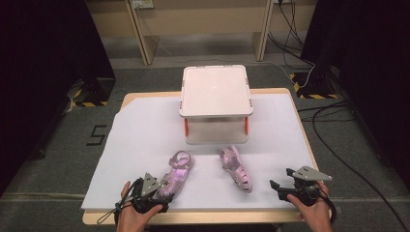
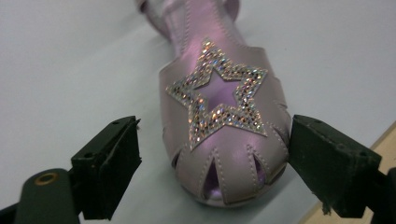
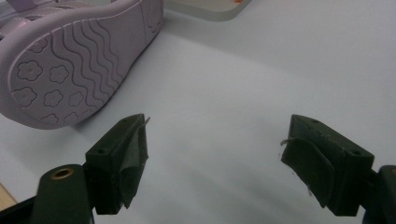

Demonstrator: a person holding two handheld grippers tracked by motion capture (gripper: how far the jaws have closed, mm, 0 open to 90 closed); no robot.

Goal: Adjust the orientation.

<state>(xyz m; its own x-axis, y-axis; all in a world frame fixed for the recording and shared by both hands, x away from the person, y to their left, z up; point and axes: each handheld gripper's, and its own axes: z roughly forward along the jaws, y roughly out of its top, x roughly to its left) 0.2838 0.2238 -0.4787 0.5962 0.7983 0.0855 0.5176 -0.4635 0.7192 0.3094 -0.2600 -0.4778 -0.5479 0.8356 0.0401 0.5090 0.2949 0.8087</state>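
High view: even overhead light, white table cover [image 1: 145, 125] bright, no hard shadows; soft shadow under white stand [image 1: 215, 91]. Left and right room edges fall into near black. Image soft, low detail, slight blockiness.

Left gripper view: sandal [image 2: 219, 116] close, fairly sharp; star sequins glitter with tiny glare points; pink sheen along strap. Jaws dark, little surface detail.

Right gripper view: sole [image 3: 70, 70] evenly lit, tread clear; faint diffuse shadows on cover; far corner blurred.
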